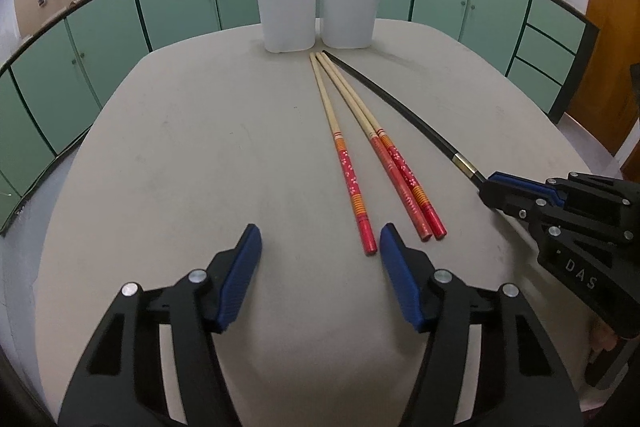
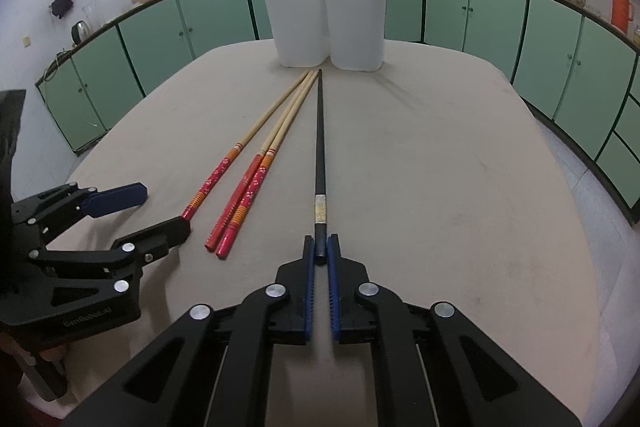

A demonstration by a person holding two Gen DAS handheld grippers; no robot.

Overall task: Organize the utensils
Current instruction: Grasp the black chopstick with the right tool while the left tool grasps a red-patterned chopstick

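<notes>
Black chopstick (image 2: 320,147) is being pinched at its near end by the right hand-held gripper (image 2: 321,247), long axis pointing at the white holder (image 2: 356,23); left hand-held gripper (image 1: 320,243) is being held spread beside the red chopsticks (image 1: 352,163).

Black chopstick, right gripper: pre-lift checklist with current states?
1. Right gripper closed on black chopstick at its butt end: ok.
2. Chopstick centred between pads: ok.
3. Tip pointing toward white holder, lying on table: ok.
4. Red chopsticks apart from the black one: ok.
5. Left gripper open, holding nothing: ok.
6. Free room inside holder compartments: cannot tell.
</notes>
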